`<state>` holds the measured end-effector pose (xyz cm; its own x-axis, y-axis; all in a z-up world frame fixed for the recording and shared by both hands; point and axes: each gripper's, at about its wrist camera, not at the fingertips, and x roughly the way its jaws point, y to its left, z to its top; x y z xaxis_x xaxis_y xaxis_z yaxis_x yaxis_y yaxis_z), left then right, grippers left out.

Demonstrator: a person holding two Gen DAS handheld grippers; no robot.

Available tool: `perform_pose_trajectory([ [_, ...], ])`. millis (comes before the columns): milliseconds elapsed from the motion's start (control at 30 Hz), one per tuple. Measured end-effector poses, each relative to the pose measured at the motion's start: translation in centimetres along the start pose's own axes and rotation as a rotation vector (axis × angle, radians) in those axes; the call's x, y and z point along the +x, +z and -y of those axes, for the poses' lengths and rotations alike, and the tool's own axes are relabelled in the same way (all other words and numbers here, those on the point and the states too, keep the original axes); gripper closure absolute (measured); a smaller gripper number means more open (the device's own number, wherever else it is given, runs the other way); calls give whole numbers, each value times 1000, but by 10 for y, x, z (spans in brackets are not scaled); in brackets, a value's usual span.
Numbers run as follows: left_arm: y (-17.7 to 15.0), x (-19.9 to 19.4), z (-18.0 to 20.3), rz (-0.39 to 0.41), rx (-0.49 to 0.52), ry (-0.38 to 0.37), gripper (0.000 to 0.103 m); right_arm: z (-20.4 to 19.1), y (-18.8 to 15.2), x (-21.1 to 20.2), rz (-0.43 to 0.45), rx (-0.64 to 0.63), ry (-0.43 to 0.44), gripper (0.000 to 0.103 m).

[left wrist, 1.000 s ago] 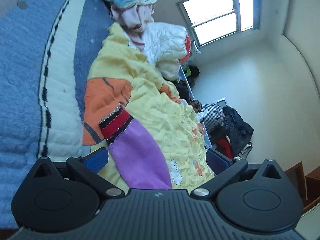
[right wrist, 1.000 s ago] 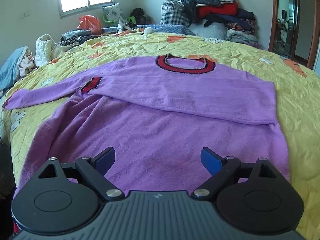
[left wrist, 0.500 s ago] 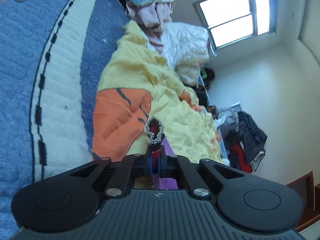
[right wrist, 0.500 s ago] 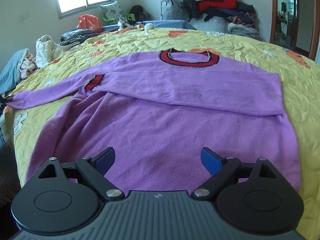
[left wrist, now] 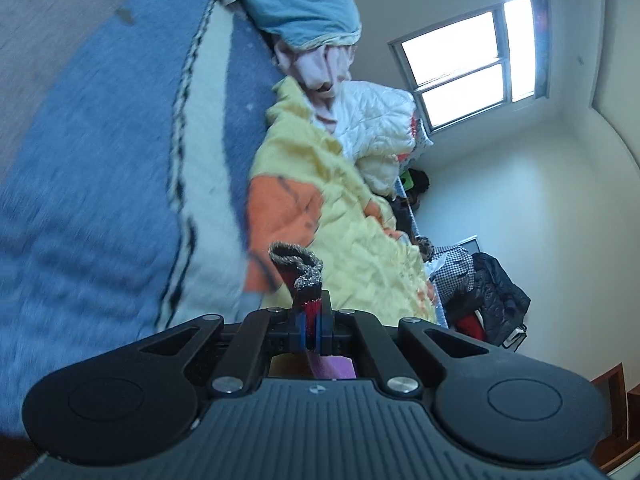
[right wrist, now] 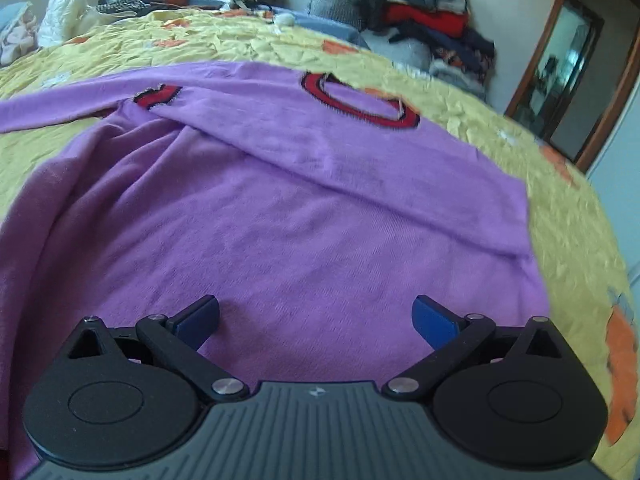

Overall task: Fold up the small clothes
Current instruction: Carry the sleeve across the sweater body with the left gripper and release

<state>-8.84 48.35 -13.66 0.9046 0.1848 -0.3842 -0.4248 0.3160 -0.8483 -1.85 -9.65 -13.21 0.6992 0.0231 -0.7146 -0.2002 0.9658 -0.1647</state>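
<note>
Left tool (left wrist: 311, 326) clenched on sleeve cuff (left wrist: 298, 270) | right tool (right wrist: 315, 316) released above sweater (right wrist: 280, 216) | risk: your thin pinch could slip, dropping the sleeve mid-fold

Black ribbed gripper (right wrist: 316, 316), blue pads (right wrist: 434, 316), silver screws

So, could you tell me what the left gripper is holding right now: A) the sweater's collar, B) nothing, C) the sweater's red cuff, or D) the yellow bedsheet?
C: in the left wrist view the left gripper has its jaws closed on the red cuff of the purple sweater.
</note>
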Motion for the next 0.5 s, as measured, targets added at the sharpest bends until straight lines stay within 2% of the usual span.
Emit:
perform_pose_trajectory([
  [67, -8, 0, -7, 3, -27, 24, 100, 6, 0, 2, -18, 32, 33, 0],
  [133, -8, 2, -5, 13, -38, 12, 100, 11, 1, 4, -33, 63, 56, 0],
  [200, -3, 5, 15, 18, 10, -1, 100, 12, 2, 3, -35, 69, 69, 0],
  [367, 2, 27, 105, -30, 199, -80, 100, 7, -5, 2, 5, 43, 66, 0],
  [500, -24, 43, 184, -108, 353, -157, 100, 13, -10, 4, 24, 111, 83, 0],
])
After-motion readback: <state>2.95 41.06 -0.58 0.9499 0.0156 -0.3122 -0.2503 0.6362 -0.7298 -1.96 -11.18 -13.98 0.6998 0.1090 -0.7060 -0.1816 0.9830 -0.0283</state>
